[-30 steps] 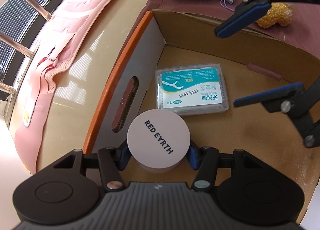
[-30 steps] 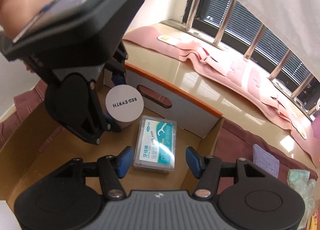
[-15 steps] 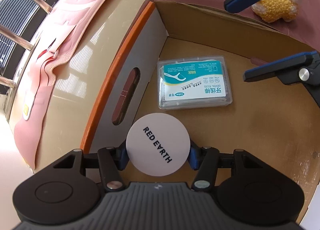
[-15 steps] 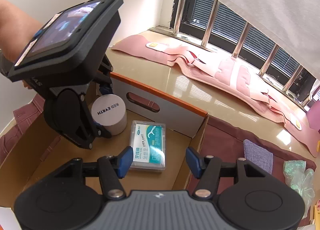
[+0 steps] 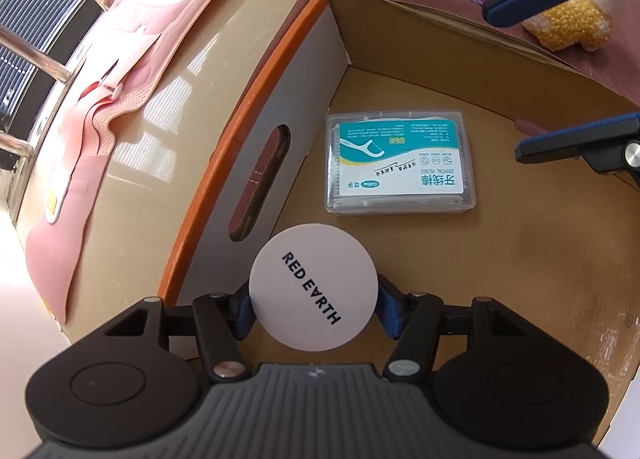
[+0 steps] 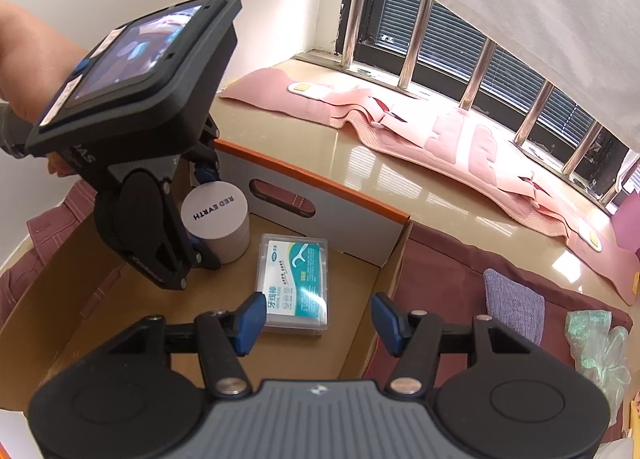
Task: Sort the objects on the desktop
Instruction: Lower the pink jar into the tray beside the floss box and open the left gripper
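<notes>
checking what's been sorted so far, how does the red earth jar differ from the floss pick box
The RED EARTH jar is round, white and opaque; the floss pick box is flat, rectangular and clear with a teal label. The jar stands upright, clamped in the left gripper; the floss box lies flat, untouched. Both are inside the cardboard box.

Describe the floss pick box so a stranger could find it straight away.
Look in the cardboard box with the orange-edged white wall by the windowsill. Two things are inside: a round white jar held by the left gripper, and beside it the floss box. It is the flat, clear rectangular case with a teal label.
</notes>
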